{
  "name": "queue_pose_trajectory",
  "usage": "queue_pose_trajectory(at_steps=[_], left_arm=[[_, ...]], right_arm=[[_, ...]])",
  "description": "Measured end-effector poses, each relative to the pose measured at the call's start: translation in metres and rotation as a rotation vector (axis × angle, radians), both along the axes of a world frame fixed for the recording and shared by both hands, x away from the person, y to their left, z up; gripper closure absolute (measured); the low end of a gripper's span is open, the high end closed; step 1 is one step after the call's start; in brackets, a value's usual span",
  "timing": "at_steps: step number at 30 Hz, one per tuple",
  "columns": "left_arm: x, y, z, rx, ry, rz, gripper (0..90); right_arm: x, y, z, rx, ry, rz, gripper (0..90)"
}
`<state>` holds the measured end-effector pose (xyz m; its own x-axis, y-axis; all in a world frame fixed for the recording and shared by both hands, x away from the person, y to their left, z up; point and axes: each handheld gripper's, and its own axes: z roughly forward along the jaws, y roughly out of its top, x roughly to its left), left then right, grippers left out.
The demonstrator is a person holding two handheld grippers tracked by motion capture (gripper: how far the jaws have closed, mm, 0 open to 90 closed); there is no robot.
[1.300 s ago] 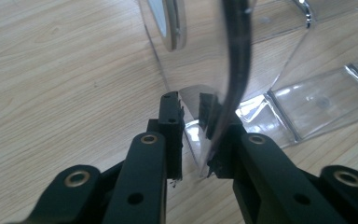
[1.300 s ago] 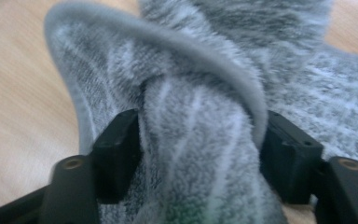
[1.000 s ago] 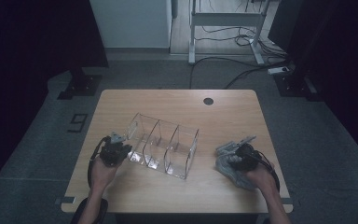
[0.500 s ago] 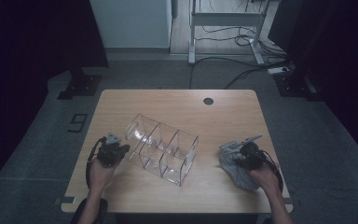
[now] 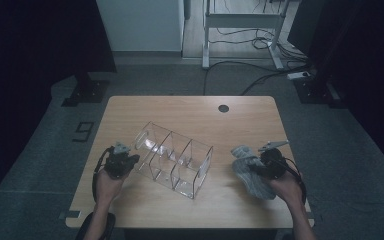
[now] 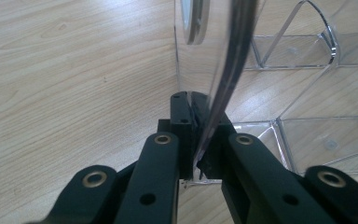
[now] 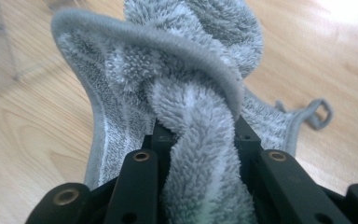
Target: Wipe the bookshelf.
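Left gripper (image 5: 129, 161): its fingers (image 6: 182, 122) are clamped on the thin end wall of the clear acrylic organizer (image 5: 175, 159), one finger on each face of the wall.
Organizer: a see-through box with three compartments, lying slantwise across the middle of the wooden desk (image 5: 190, 112); the end at the left gripper is raised, so the box is tilted.
Organizer up close: in the left gripper view its curved wall edge (image 6: 230, 70) runs down between the two black fingers, the divided compartments beyond it to the right.
Right gripper (image 5: 256, 168): its fingers (image 7: 161, 133) have just been closing and pinch a bunched fold of the grey microfibre cloth (image 5: 250, 170).
Cloth: at the right side of the desk, well apart from the organizer; its fluffy pile rises above the fingers in the right gripper view, and a small hanging loop (image 7: 320, 113) lies on the wood.
Hands: both forearms come in from the near edge of the desk.
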<state>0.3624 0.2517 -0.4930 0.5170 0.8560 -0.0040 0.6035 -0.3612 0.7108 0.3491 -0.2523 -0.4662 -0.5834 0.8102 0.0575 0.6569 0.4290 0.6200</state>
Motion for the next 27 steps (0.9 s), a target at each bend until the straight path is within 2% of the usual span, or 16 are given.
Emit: queue_pose_trajectory(at_steps=[7, 15, 27], left_arm=[[0.000, 0.000, -0.002, -0.006, -0.019, -0.003, 86.5], [0.002, -0.002, -0.002, -0.002, -0.018, -0.003, 86.9], [0.003, -0.005, -0.001, 0.002, -0.015, -0.016, 86.9]], right_arm=[[-0.006, 0.015, 0.016, 0.040, -0.037, 0.040, 68.3], [-0.008, 0.034, 0.027, 0.084, -0.069, 0.097, 67.7], [0.002, 0.065, 0.031, 0.116, -0.096, 0.134, 67.2]])
